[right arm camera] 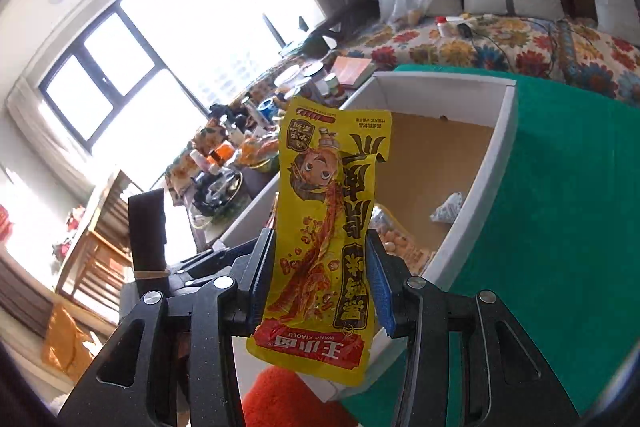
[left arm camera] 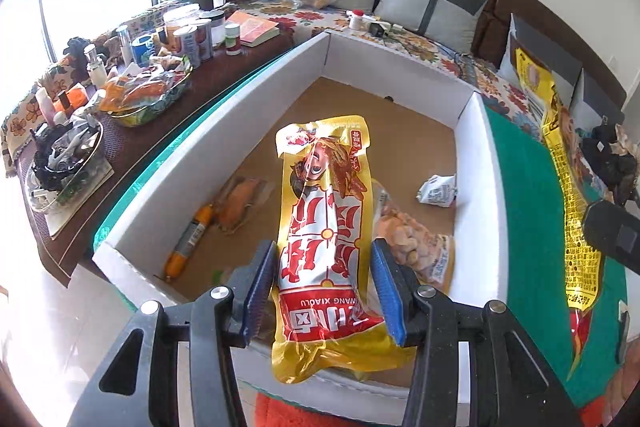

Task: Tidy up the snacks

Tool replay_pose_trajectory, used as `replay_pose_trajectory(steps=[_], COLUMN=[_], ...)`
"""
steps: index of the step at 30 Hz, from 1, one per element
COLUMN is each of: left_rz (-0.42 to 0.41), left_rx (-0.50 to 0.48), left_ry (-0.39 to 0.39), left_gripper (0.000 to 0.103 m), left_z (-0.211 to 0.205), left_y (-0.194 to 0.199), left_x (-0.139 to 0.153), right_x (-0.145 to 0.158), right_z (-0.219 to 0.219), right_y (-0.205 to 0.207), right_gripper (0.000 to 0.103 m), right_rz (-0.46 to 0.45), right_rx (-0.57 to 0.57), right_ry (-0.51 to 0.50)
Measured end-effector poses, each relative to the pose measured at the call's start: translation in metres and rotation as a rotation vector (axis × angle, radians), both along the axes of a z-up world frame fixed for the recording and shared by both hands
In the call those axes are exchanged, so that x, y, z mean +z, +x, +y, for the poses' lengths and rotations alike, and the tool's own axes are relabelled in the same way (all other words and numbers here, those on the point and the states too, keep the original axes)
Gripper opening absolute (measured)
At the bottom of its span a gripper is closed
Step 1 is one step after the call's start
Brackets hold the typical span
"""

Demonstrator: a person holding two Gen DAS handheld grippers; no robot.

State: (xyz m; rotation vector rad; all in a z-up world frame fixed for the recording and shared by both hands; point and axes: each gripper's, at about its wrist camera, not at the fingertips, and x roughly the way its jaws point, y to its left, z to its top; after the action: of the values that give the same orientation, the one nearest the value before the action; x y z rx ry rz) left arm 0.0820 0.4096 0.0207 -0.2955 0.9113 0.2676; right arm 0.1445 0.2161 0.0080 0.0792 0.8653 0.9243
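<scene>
Gold foil with red lettering fills the middle of the left wrist view: a long snack packet (left arm camera: pixel 324 243) sits between the blue pads of the left gripper (left arm camera: pixel 325 291), which is closed onto its lower half. Its long axis runs up the frame, the cartoon-face end pointing toward the top centre and the "WANG XIAOLU" end hanging below the fingers. It hangs over the white-walled cardboard box (left arm camera: pixel 476 187), whose brown floor holds an orange sausage stick (left arm camera: pixel 192 239), a clear bag of pale nuts (left arm camera: pixel 416 247) and a small white sachet (left arm camera: pixel 438 190).

In the right wrist view, a yellow packet (right arm camera: pixel 324 239) of the same brand is pinched at its lower half by the right gripper (right arm camera: pixel 322 283), fingers drawn in against both edges. It stands nearly upright, face end toward the top, the red band below. Behind it lies the box, with the green cloth (right arm camera: pixel 568 207) at right.
</scene>
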Motion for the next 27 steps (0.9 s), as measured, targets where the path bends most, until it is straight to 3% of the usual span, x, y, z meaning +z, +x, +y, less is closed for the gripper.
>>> replay_pose_trajectory(steps=[2, 3, 4, 5, 8, 12, 14, 17, 20, 27], left_rz=[0.009, 0.001, -0.014, -0.034, -0.074, -0.116, -0.134, -0.160, -0.122, -0.027], left_rx=[0.024, 0.026, 0.029, 0.031, 0.028, 0.096, 0.166, 0.183, 0.149, 0.165], left_ry=[0.031, 0.036, 0.045, 0.063, 0.143, 0.267, 0.322, 0.313, 0.272, 0.270], left_gripper=[0.057, 0.069, 0.081, 0.085, 0.092, 0.103, 0.103, 0.103, 0.103, 0.103], left_z=[0.005, 0.004, 0.002, 0.000, -0.020, -0.040, -0.044, -0.043, -0.045, -0.041], left_y=[-0.011, -0.015, -0.020, -0.027, -0.036, -0.042, -0.046, -0.049, -0.046, -0.046], left_x=[-0.009, -0.011, -0.010, -0.007, 0.006, 0.036, 0.050, 0.060, 0.059, 0.047], right_x=[-0.026, -0.037, -0.045, -0.048, -0.036, -0.008, 0.003, 0.008, 0.008, 0.009], right_z=[0.015, 0.015, 0.015, 0.009, -0.010, -0.037, -0.045, -0.053, -0.052, -0.033], right_y=[-0.001, 0.003, 0.003, 0.001, -0.008, -0.019, -0.021, -0.024, -0.026, -0.031], right_gripper=[0.068, 0.072, 0.072, 0.072, 0.073, 0.085, 0.085, 0.089, 0.089, 0.089], right_rz=[0.015, 0.031, 0.039, 0.032, -0.023, -0.125, -0.159, -0.182, -0.182, -0.168], right_rx=[0.030, 0.035, 0.032, 0.024, 0.001, -0.039, -0.057, -0.099, -0.125, -0.117], right_ry=[-0.077, -0.110, -0.140, -0.153, -0.150, -0.134, -0.153, -0.195, -0.225, -0.252])
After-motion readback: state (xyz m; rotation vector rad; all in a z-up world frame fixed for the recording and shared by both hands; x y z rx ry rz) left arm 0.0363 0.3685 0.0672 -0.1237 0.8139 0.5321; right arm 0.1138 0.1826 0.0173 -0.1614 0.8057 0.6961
